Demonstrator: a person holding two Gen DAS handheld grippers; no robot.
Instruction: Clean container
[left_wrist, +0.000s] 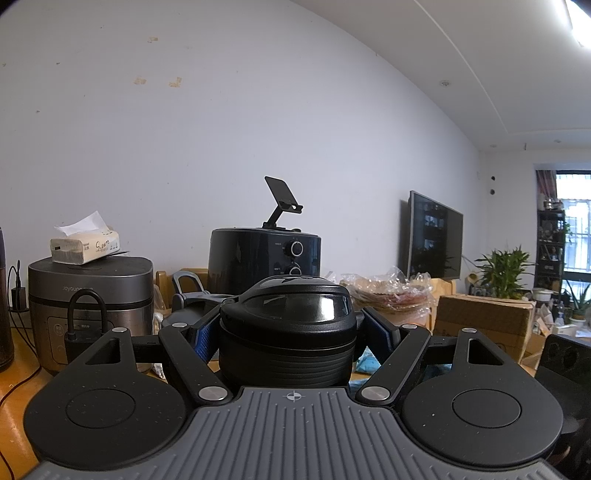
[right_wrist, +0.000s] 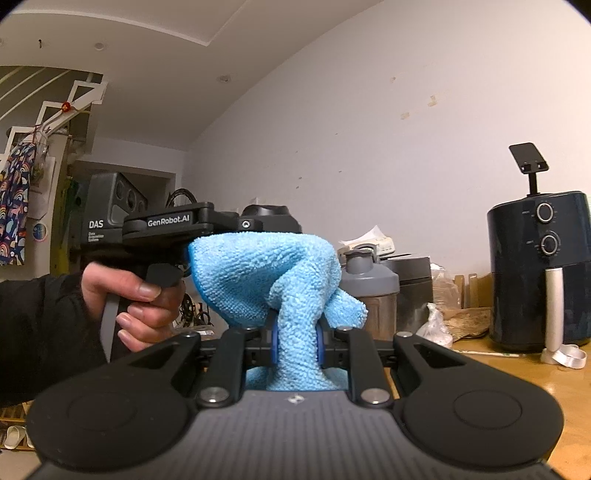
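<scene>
Two grippers share the work: our left gripper (left_wrist: 291, 332) is clamped on the black container (left_wrist: 288, 328), held upright over the table (right_wrist: 524, 373), lid on. Our right gripper (right_wrist: 295, 343) pinches a blue cloth (right_wrist: 266, 273), whose bunched top lies against the container's side, just beside the left gripper. We judge wiping is under way; how much is clean, we cannot tell. Readable writing: "GenRobot.AI" and "DAS" on the left gripper, "Joyoung" on the far-left cooker (left_wrist: 92, 295).
</scene>
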